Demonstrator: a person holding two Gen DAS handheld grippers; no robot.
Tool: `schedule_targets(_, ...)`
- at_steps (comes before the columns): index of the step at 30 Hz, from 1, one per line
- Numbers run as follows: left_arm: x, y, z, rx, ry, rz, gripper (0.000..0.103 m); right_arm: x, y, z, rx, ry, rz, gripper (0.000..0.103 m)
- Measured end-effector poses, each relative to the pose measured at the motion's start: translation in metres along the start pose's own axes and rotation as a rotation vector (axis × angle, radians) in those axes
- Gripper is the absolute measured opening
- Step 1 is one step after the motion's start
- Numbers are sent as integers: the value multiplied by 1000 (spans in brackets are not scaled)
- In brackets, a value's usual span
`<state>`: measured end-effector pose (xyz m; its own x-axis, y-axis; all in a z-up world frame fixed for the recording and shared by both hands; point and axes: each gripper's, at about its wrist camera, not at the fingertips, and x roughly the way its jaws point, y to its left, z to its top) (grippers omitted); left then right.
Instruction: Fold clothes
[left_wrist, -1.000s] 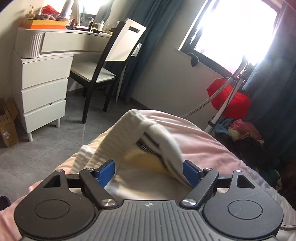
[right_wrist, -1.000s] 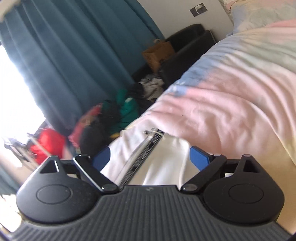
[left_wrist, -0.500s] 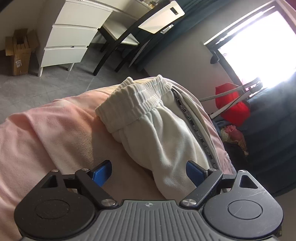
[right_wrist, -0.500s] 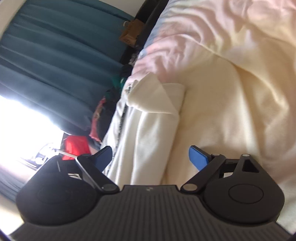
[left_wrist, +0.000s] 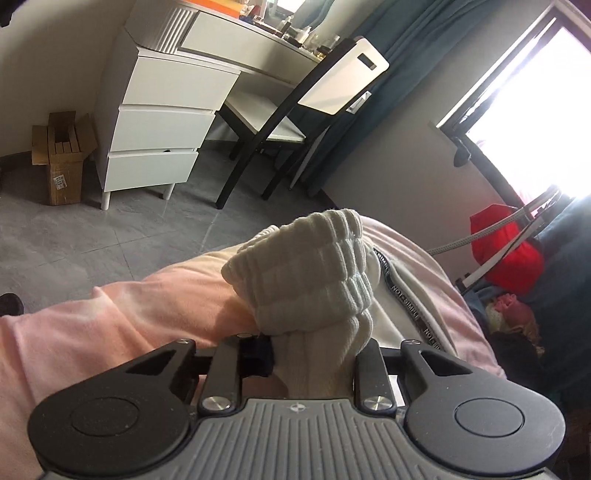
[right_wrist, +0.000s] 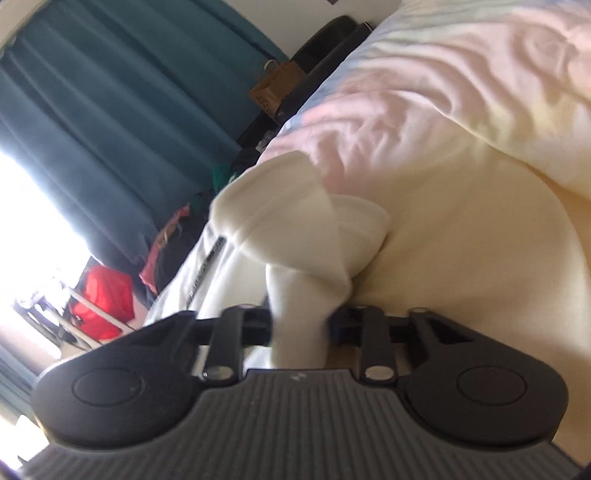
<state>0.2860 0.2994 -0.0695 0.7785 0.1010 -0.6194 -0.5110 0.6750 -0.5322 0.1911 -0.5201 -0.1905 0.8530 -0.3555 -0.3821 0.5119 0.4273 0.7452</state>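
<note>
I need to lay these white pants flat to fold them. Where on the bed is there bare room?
Bare pink bedspread lies left of the pants, toward the floor edge, and more rumpled bedspread lies beyond them toward the headboard. The side by the curtain is crowded with piled clothes. Both claws grip the pants.

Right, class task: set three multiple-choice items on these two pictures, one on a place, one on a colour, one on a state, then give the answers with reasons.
1. Where do the white trousers lie?
A on the chair
B on the pink bed cover
C on the floor

2. What colour are the curtains?
A teal
B yellow
C white

3. How do the fingers of the left gripper stand?
A wide open
B shut on cloth
C out of view

Answers: B, pink cover lies beneath them; A, teal folds beside the window; B, ribbed cloth is pinched between them.
</note>
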Motion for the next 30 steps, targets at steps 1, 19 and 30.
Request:
schedule_targets(1, -5, 0, 5, -8, 1, -11, 21, -4, -1, 2, 18, -9, 11, 20)
schedule_targets(19, -161, 101, 28, 31, 10, -115, 19, -145, -84, 0, 734, 159, 60, 18)
schedule_targets(30, -145, 182, -13, -79, 108, -53, 45, -150, -89, -1, 619, 206, 29, 18)
